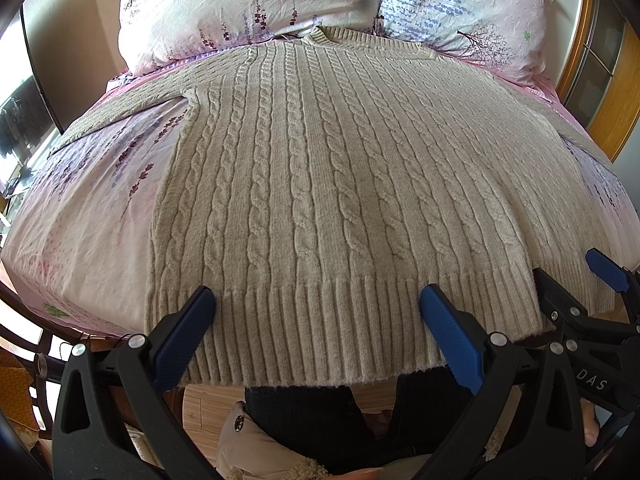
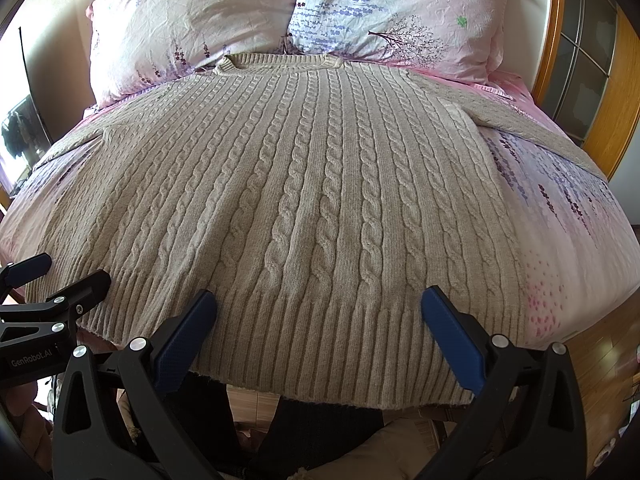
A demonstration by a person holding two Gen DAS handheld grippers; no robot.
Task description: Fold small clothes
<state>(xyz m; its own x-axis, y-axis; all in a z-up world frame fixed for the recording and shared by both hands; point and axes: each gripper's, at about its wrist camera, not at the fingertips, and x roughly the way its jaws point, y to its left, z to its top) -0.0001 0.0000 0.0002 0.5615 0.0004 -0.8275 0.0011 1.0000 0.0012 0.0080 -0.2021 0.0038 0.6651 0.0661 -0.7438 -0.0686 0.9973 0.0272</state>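
Note:
A beige cable-knit sweater (image 1: 320, 168) lies flat on the bed, collar toward the pillows, ribbed hem at the near edge, sleeves spread to both sides. It also fills the right wrist view (image 2: 304, 184). My left gripper (image 1: 318, 300) is open above the left part of the hem, fingers apart over the ribbing. My right gripper (image 2: 318, 300) is open above the right part of the hem. The right gripper also shows at the right of the left wrist view (image 1: 572, 272); the left gripper shows at the left of the right wrist view (image 2: 60, 272). Neither holds anything.
The bed has a pink floral sheet (image 1: 88, 200). Two floral pillows (image 1: 248, 4) (image 2: 400, 12) lean at the head. A wooden door frame (image 2: 560, 60) stands at the right. The person's legs (image 1: 320, 420) and wooden floor show below the near bed edge.

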